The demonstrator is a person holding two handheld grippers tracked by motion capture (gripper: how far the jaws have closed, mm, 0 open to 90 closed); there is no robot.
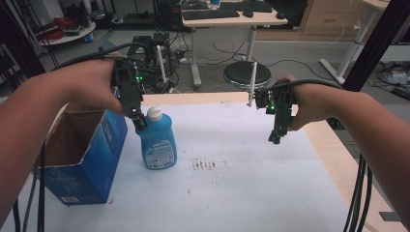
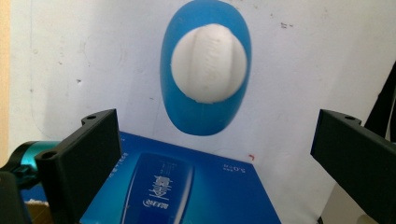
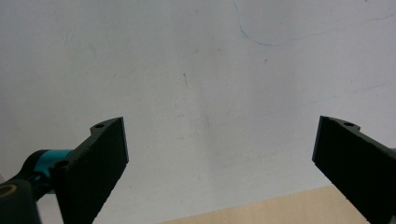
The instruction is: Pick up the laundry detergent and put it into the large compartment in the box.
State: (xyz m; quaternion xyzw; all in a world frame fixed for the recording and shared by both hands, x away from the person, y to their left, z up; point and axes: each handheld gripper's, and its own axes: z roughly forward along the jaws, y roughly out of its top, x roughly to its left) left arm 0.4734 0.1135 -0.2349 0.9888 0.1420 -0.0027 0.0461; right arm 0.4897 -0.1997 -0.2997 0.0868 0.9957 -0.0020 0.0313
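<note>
On the desk (image 1: 251, 183), covered with a white sheet, a blue bottle (image 1: 158, 140) with a white cap (image 1: 154, 113) stands upright, just beside an open blue box (image 1: 84, 159). Above the bottle hangs the left claw (image 2: 212, 140), pointing down. Its two black jaws are spread wide and hold nothing. From the left claw's own view, the round white cap sits between the jaws but farther down, and they do not touch it. The right claw (image 3: 219, 149) hangs over the bare white sheet, well apart from the bottle. Its jaws are spread wide too and hold nothing. The bottle has a blue and white label (image 1: 159, 153), too small to read. The box top has white writing (image 2: 161, 189) that cannot be read, and the small print "5.0" (image 2: 230, 167).
</note>
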